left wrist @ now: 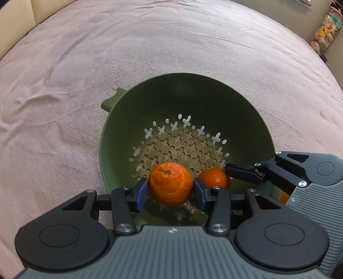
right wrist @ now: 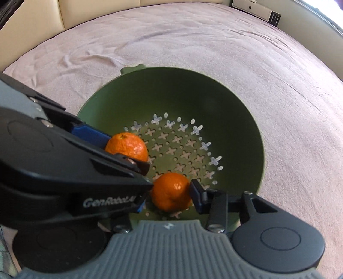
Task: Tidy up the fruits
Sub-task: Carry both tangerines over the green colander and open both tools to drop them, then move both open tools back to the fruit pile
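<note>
A green colander bowl (left wrist: 214,103) with cross-shaped holes sits on a pink cloth. My left gripper (left wrist: 170,188) is shut on an orange (left wrist: 170,183) and holds it over the bowl's near side. My right gripper (right wrist: 169,198) is shut on a second orange (right wrist: 170,194), also over the bowl (right wrist: 225,107). The second orange (left wrist: 214,177) shows just right of the first in the left wrist view, with the right gripper's fingers (left wrist: 244,172) beside it. The left gripper's arm (right wrist: 85,150) and its orange (right wrist: 127,147) fill the left of the right wrist view.
The pink cloth (left wrist: 107,64) covers the whole surface, with wrinkles at the left. The bowl's handle (left wrist: 112,99) points to the far left. A cream backrest (right wrist: 85,12) lies beyond the cloth. Soft toys (left wrist: 325,32) hang at the far right.
</note>
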Motion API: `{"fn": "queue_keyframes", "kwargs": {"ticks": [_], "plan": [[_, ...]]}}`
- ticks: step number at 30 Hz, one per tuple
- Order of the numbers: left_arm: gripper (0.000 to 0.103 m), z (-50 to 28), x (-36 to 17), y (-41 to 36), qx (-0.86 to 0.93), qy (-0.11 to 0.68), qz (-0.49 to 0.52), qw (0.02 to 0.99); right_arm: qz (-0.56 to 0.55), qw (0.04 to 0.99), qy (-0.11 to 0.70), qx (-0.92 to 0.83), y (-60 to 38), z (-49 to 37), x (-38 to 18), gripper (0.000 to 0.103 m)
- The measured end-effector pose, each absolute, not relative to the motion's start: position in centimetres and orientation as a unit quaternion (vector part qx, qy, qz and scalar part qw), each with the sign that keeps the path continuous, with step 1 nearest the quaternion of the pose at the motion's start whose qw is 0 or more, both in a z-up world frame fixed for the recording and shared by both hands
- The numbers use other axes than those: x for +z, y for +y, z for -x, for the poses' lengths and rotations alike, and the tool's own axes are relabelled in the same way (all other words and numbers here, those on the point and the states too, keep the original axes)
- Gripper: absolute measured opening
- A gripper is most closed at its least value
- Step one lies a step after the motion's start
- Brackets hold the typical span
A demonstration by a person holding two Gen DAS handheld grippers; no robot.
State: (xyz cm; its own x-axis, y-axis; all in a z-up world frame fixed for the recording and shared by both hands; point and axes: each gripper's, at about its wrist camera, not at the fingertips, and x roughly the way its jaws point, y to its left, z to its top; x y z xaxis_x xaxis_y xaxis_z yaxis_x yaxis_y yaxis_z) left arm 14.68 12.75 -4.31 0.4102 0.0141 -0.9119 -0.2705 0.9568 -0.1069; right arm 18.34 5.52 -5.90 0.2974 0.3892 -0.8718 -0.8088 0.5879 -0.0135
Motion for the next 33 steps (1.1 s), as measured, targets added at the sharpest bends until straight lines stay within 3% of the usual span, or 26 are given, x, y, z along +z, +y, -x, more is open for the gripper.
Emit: {"fn": "queue_keyframes", "kwargs": {"ticks": [4, 7, 12, 20, 33], "plan": [[0.052, -14.7, -4.4, 12.7, 0.085, 0.535, 0.119, 0.832, 0.237, 0.770, 0.447, 0.388, 5.5, -18.3, -5.8, 0.041], [0.053, -14.7, -4.3, 12.5, 0.090, 0.532, 0.114, 0.834, 0.234, 0.772, 0.447, 0.387, 5.5, -18.4, -5.8, 0.050], [0.065, -14.4, -4.0, 12.4, 0.086, 0.529, 0.111, 0.837, 0.232, 0.774, 0.446, 0.386, 5.2, -18.2, -5.5, 0.059], [0.070, -13.9, -2.6, 11.9, 0.083, 0.513, 0.108, 0.848, 0.223, 0.788, 0.431, 0.380, 4.3, -17.4, -4.0, 0.071], [0.072, -10.7, 1.1, 9.3, 0.067, 0.454, 0.074, 0.885, 0.192, 0.847, 0.370, 0.330, 0.4, -13.9, 0.0, 0.076]]}}
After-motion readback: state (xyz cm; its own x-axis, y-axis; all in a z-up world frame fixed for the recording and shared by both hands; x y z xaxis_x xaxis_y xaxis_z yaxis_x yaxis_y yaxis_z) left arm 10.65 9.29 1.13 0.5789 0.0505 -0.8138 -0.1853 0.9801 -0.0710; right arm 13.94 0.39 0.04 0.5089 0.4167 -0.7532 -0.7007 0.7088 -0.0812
